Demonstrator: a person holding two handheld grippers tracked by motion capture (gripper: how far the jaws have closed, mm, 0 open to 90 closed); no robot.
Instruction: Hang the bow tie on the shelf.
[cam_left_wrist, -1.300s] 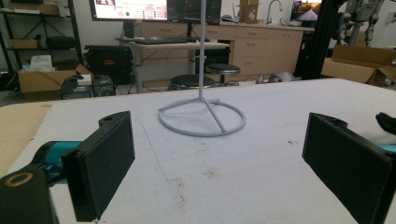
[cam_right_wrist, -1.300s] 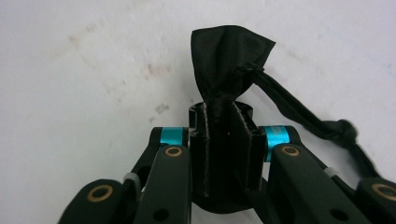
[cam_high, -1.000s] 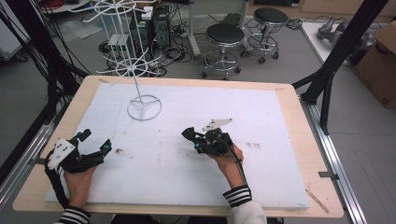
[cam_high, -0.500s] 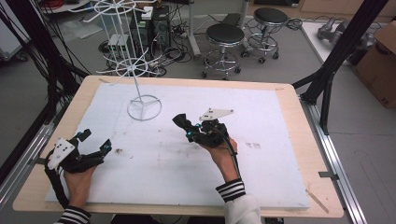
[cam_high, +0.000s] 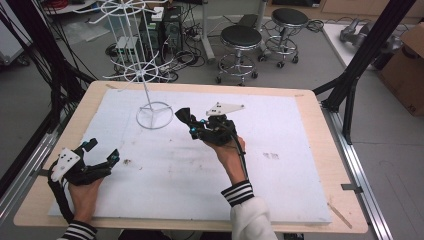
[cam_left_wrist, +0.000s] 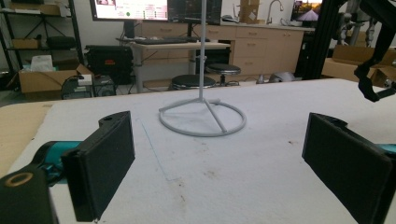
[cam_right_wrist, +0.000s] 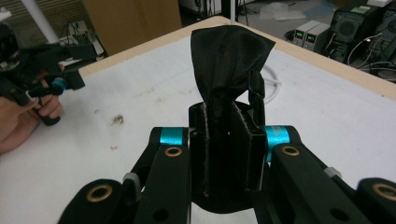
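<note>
A black strap (cam_right_wrist: 231, 60) is pinched between the closed jaws of the right gripper (cam_high: 186, 119), and its loose end is seen standing up past the pads, folded and crumpled into a dark fan, with a small black buckle (cam_right_wrist: 256, 95) hanging along one edge. In the high view the right gripper is held up off the white foam board (cam_high: 280, 180), near the middle of the table and a little to the far side, with the strap's tip pointed toward the left, just beside the round base ring (cam_high: 154, 115) of the white wire rack (cam_high: 134, 75); whether strap and ring are touching cannot be told. The rack is stood at the far left of the board, its thin pole rising from the ring to a wheel of spokes higher up. The grey three-cornered plate (cam_high: 226, 107) is carried on top of the right gripper, and the cable is trailed back along a wrist in a striped cuff (cam_high: 239, 192). Over at the near left corner, the left gripper (cam_high: 100, 152) is held low at the board's edge, its jaws spread wide with nothing between the pads. In the left gripper view the rack's ring (cam_left_wrist: 202, 117) is framed straight ahead between those open pads, well apart from them, on the scuffed white surface. The wooden tabletop (cam_high: 327, 150) is left showing as a border around the board.
</note>
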